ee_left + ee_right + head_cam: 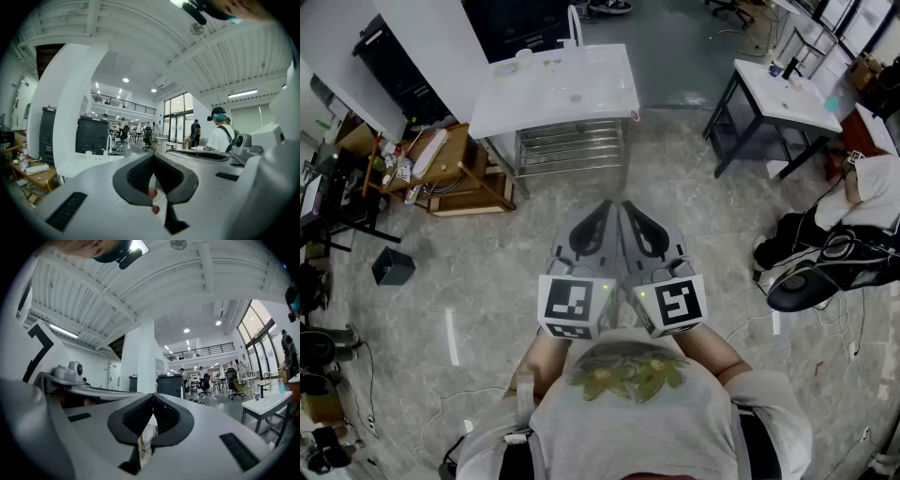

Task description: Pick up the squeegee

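Squeegee not yet reached, nor seen.
Left gripper (605,212) and right gripper (630,212) are held closed and empty; fingers should be opened before the table (551,114) ahead.

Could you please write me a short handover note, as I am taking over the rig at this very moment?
Left gripper: jaws together, nothing between them.
Right gripper: jaws together, nothing between them.
Both are held side by side in front of the chest, pointing towards the white table across the floor.
Squeegee: I cannot make it out in any view; the small things on that table are too small to tell.
Done: nothing yet.
Left: find the squeegee, walk up to it, open one gripper, close on it and lift.
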Demonstrator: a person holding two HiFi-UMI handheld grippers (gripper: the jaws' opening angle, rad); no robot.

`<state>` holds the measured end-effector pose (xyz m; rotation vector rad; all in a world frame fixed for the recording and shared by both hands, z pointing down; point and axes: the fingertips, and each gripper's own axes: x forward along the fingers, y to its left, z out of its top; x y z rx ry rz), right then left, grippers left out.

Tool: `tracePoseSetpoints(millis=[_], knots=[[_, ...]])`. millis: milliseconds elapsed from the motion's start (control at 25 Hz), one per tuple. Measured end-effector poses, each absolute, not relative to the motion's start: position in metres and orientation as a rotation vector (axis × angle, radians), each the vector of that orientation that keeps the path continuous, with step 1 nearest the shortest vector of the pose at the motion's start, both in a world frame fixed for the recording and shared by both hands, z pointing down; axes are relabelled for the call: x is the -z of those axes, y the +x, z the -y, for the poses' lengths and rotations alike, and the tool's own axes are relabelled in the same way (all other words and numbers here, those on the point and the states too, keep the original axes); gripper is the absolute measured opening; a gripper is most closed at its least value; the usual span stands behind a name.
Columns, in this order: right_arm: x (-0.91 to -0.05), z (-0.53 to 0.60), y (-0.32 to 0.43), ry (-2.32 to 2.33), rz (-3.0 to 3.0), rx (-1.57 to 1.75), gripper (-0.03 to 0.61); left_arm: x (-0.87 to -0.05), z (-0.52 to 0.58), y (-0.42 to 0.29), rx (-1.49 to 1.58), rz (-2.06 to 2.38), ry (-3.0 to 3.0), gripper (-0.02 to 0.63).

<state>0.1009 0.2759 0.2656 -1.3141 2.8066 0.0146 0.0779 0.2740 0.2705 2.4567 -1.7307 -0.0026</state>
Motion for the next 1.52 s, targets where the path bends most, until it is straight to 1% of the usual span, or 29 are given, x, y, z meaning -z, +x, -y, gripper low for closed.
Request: tracePoseSetpoints(millis=[400, 560, 1120, 1520], knots=[[-0.274, -0.275, 0.136, -1.297, -2.83, 0.035, 0.023, -0.278, -0.275, 0.111, -0.024, 1.74, 2.443, 0.009], [-0.283, -0.274, 0.143, -1.285, -2.87, -0.037, 0.023, -0.29, -0.274, 0.121, -0.03, 1.765, 2.419, 0.009], [-0.305, -0.272, 0.147, -1.236, -2.952, 0.011, 0.023, -0.315, -0.273, 0.125, -0.055, 1.778, 2.298, 0.009], [-0.311, -0.234, 0.127, -1.195, -2.979, 0.051, 0.023, -0.321, -0.234, 0.106, -0.088, 1.797, 2.293, 0.009]])
